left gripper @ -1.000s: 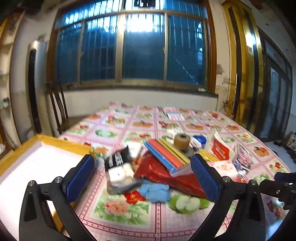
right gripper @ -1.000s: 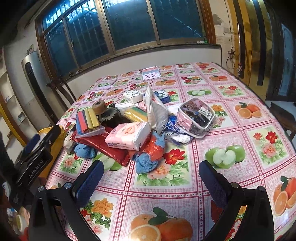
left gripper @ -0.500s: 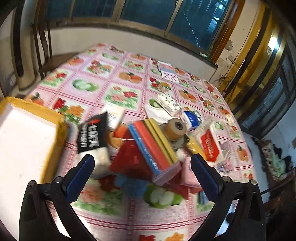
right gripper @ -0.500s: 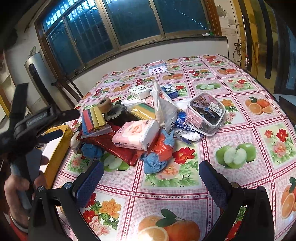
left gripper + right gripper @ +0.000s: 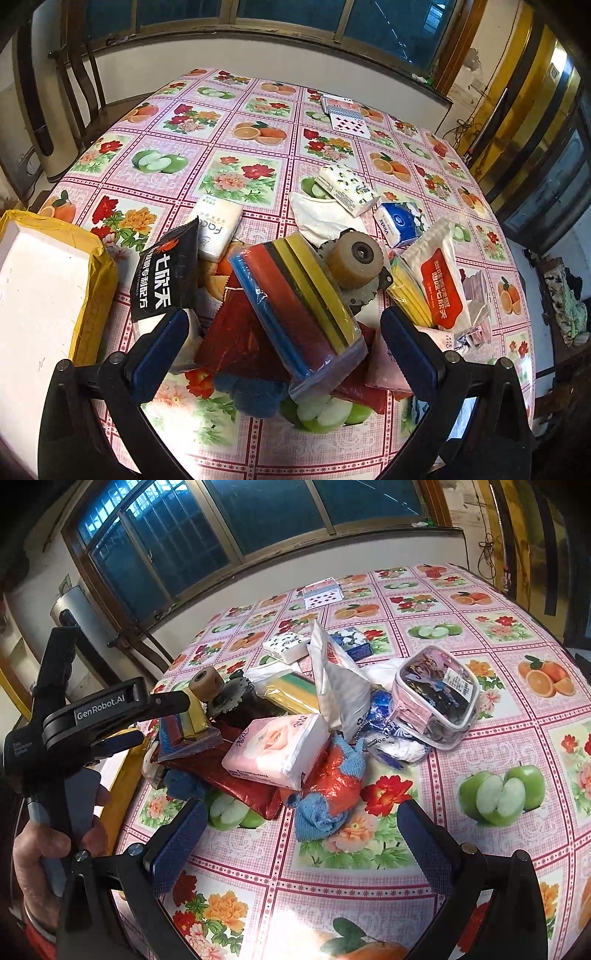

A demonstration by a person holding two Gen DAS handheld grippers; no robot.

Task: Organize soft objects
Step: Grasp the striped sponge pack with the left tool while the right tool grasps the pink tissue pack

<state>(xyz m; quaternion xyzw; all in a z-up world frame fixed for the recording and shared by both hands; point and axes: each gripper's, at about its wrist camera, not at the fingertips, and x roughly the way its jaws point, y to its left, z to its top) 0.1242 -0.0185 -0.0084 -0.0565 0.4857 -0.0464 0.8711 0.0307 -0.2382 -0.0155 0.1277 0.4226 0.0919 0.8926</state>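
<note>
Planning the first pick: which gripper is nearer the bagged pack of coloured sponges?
Left. The left gripper hovers open right over the sponge pack; the right gripper hangs open nearer the table edge, the pack beyond it.

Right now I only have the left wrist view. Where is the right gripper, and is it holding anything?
Observer: The right gripper is open and empty, jaws above the tablecloth at the near side of the pile.
Operator: What lies nearest in front of it?
Observer: A blue knitted cloth bunched up with a red plastic bag.
Operator: Any tissue pack I can't make out?
Observer: A pink tissue pack with a rose print, resting on the red foil packet.
</note>
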